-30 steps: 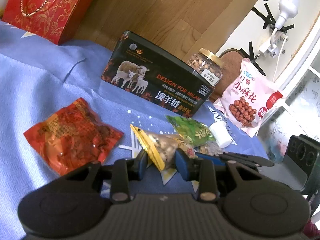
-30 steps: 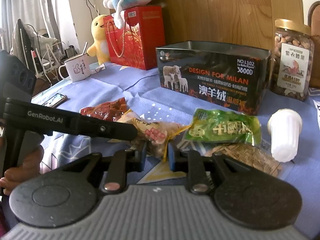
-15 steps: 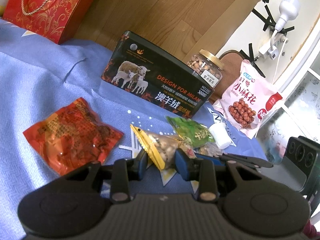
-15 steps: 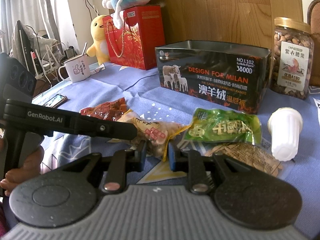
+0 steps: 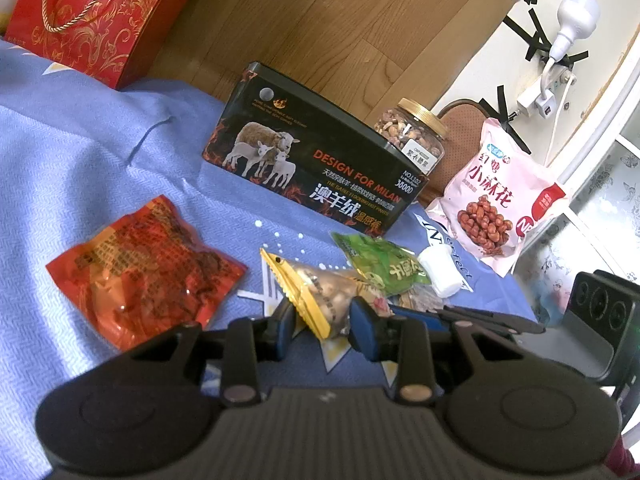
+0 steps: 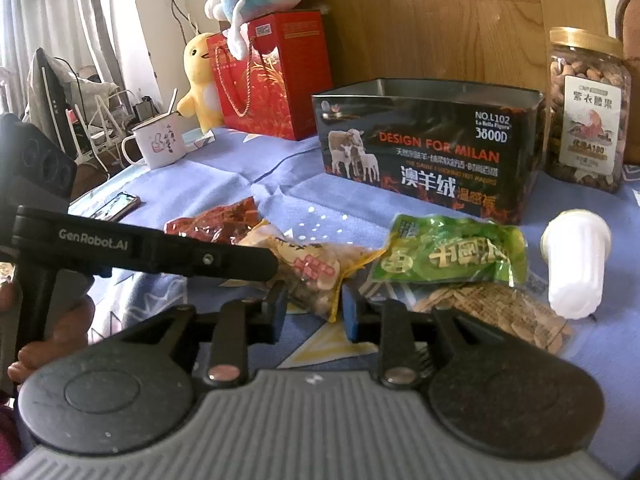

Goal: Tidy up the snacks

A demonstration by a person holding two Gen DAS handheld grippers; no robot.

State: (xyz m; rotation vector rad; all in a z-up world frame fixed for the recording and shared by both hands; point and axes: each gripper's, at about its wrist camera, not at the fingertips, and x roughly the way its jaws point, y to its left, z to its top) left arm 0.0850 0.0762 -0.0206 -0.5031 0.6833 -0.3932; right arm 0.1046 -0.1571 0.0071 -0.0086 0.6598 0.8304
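A yellow-edged snack packet [image 5: 316,296] lies on the blue cloth, between both grippers. My left gripper [image 5: 322,326] has its blue pads on either side of one end of it. My right gripper [image 6: 314,312] has its pads on either side of the other end [image 6: 316,276]. Both sets of jaws are narrow around the packet. A green packet [image 6: 448,254], a red packet [image 5: 144,276], a brown cracker packet [image 6: 492,316] and a white cup-shaped object [image 6: 574,264] lie near it. An open black tin [image 6: 432,144] stands behind.
A nut jar [image 6: 586,108] and a pink snack bag [image 5: 496,200] stand right of the tin. A red gift bag [image 6: 272,76], plush toys, a mug [image 6: 158,142] and a phone [image 6: 116,206] are at the left. A wooden board stands behind.
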